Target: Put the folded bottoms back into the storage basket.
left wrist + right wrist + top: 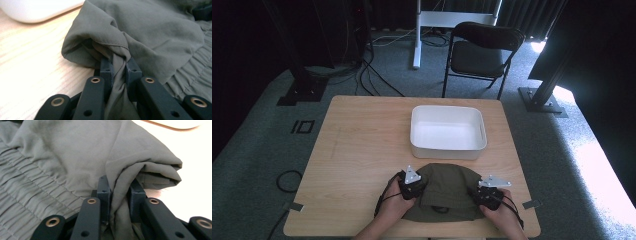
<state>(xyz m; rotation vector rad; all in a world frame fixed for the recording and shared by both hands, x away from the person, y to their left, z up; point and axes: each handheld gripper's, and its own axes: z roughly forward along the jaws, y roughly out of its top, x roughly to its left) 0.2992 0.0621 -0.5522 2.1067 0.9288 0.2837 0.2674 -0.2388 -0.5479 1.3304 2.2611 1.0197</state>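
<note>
An olive-green garment [447,186] with a gathered elastic band lies folded on the wooden table [362,140] near its front edge. My left gripper [417,187] sits at the garment's left edge, and in the left gripper view it [119,67] is shut on a bunched fold of the cloth [112,47]. My right gripper [479,193] is at the garment's right edge. In the right gripper view it [120,188] is shut on a thick fold of the same cloth [140,167]. A hand holds each gripper.
A white rectangular tub [447,151] stands empty just beyond the garment, and its wall [37,10] shows at the top of the left gripper view. A black folding chair [482,50] and stand legs are on the carpet behind the table.
</note>
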